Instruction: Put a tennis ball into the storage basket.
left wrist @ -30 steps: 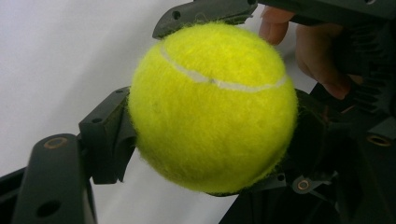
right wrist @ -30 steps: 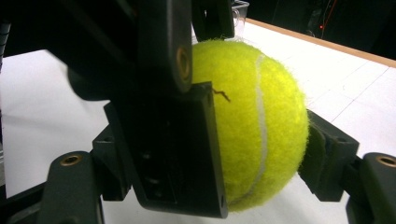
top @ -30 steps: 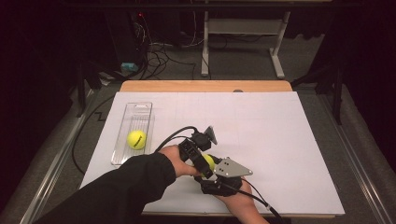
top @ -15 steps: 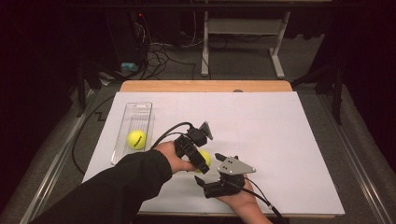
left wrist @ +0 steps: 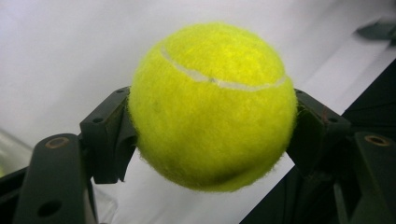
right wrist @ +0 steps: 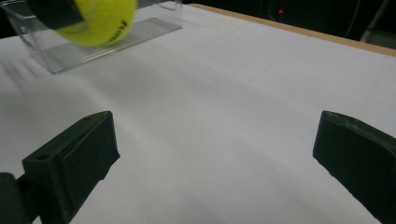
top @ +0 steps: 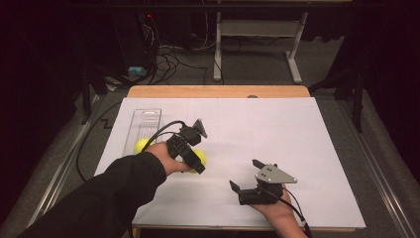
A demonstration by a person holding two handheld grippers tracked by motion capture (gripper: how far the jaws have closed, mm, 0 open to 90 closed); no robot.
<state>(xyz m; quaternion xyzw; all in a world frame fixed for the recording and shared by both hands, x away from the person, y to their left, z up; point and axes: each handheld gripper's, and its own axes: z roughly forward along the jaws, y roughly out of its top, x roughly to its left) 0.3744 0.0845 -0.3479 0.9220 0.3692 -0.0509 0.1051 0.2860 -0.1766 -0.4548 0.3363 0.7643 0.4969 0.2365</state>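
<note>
Above the white sheet, left gripper [top: 198,161] clamps tennis ball [left wrist: 212,106].

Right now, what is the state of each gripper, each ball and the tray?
Left gripper: shut on a tennis ball, held above the table.
Right gripper: open, holding nothing, low over the white table.
Second ball: lying in the clear tray.
Clear tray: lying flat near the table's left edge.

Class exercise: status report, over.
Left gripper shut on tennis ball. Right gripper open, empty. Second ball in clear tray. Nothing blocking.
</note>
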